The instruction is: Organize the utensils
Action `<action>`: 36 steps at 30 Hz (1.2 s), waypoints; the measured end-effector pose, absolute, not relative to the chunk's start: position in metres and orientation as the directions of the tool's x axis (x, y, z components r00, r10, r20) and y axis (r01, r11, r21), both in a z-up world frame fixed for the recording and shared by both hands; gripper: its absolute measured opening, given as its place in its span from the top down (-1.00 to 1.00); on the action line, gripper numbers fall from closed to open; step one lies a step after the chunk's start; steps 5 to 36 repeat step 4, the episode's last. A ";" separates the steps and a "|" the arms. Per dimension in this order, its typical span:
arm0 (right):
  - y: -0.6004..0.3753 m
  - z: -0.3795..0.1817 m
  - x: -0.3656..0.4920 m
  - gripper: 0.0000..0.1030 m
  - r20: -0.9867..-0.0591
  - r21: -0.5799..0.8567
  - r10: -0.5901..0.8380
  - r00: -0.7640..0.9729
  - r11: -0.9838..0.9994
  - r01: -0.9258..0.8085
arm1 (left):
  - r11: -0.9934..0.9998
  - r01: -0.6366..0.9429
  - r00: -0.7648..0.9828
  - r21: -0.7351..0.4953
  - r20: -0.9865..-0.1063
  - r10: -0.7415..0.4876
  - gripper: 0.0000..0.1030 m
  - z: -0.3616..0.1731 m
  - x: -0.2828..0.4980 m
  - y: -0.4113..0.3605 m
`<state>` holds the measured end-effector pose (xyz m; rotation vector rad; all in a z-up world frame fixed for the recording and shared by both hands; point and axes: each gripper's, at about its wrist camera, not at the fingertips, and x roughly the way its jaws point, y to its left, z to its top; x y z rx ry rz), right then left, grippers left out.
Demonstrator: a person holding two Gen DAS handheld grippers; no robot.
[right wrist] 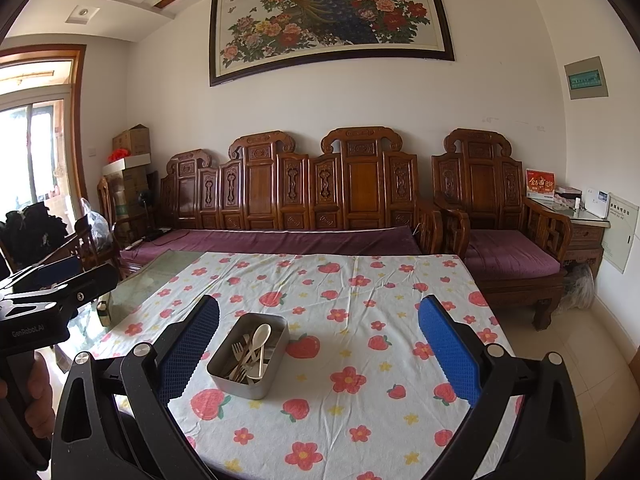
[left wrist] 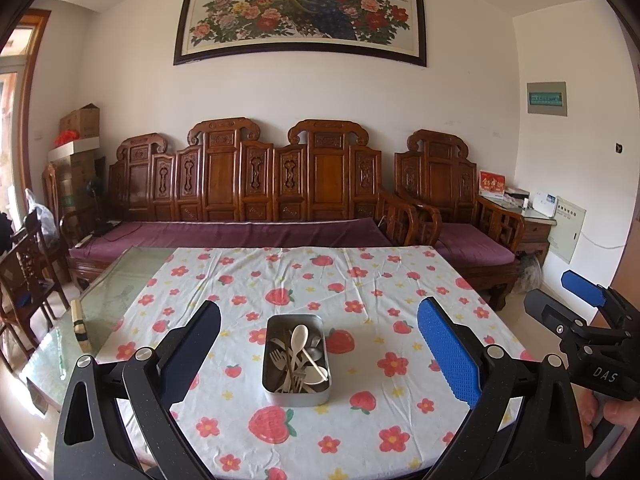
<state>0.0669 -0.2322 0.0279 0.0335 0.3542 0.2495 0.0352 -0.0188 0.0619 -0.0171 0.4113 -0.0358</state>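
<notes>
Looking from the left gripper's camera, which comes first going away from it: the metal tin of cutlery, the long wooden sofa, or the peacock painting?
1. Metal tin, on the tablecloth between the open left gripper fingers.
2. Wooden sofa, beyond the table's far edge.
3. Peacock painting, high on the wall behind.

One tin (left wrist: 297,394) at table (left wrist: 400,420) centre, holding two pale spoons (left wrist: 300,334), at least two forks (left wrist: 277,358); rest tangled, uncountable. Two grippers (left wrist: 319,350), one block (left wrist: 80,326) at nine o'clock.

A white tablecloth (left wrist: 360,288) printed with red flowers, strawberries and small yellow stars bears a grey metal tin (left wrist: 296,394) holding cream spoons (left wrist: 299,336) and silver-grey forks (left wrist: 277,358).
</notes>
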 end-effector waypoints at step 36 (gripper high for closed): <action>-0.232 0.029 0.067 -0.95 -0.339 0.075 0.247 0.908 0.969 -0.236 | 0.999 0.031 0.917 -0.023 -0.398 -0.038 -0.85 0.062 0.036 -0.020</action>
